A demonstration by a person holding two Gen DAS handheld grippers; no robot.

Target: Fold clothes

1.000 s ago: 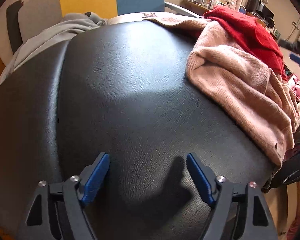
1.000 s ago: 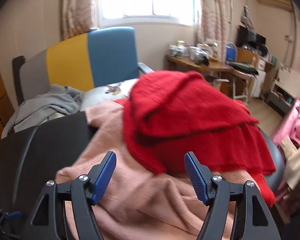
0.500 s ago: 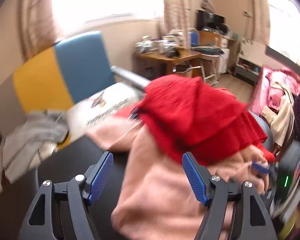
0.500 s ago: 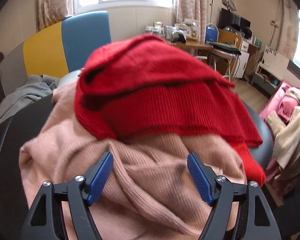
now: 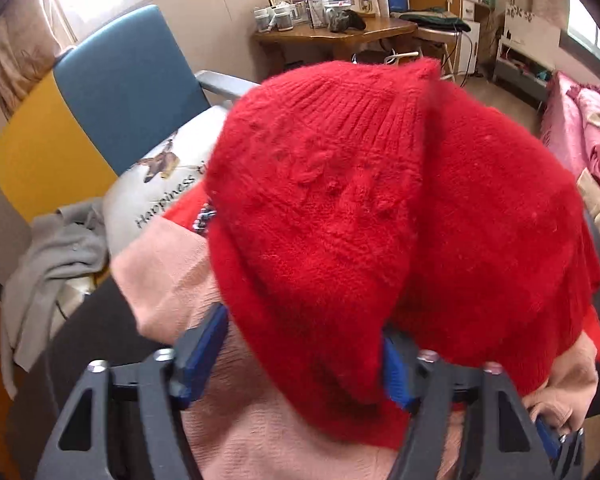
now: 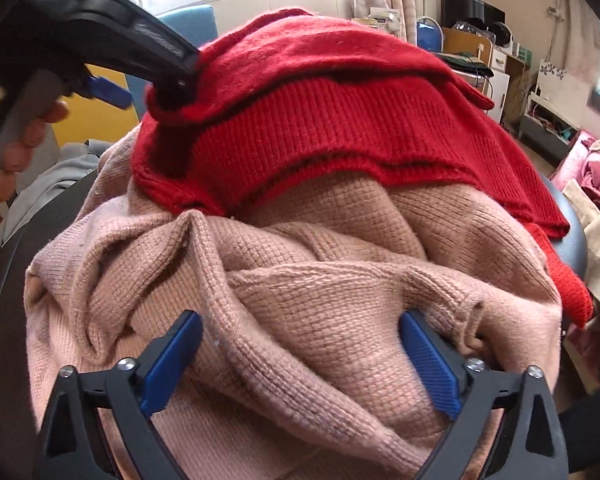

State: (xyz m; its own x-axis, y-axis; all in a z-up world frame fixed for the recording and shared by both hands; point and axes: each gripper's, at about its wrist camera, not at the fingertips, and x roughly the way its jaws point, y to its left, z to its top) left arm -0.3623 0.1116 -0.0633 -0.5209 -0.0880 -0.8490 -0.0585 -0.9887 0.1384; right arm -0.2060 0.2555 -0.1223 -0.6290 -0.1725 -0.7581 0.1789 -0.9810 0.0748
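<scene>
A red knit sweater (image 5: 360, 200) lies heaped on a pink knit sweater (image 6: 300, 300) on a black padded table (image 6: 8, 280). My left gripper (image 5: 300, 360) points down at the pile, its jaws closing with a thick fold of the red sweater between them; the left pad stands just clear of the knit. In the right wrist view the left gripper (image 6: 176, 76) pokes into the red sweater's (image 6: 320, 112) upper left edge, held by a hand (image 6: 16, 136). My right gripper (image 6: 300, 360) is low over the pink sweater, its jaws opening wide around a ridge of pink knit.
Behind the table stands a yellow and blue chair (image 5: 100, 112) with a grey garment (image 5: 48, 264) and a white printed cushion (image 5: 156, 192). A cluttered wooden desk (image 5: 340, 32) is at the back. A bed with pink bedding (image 5: 580, 128) is at the right.
The left gripper swept from the bare black table across to the pile and now has the red sweater between its jaws. The right gripper sank onto the pink sweater and its jaws widened.
</scene>
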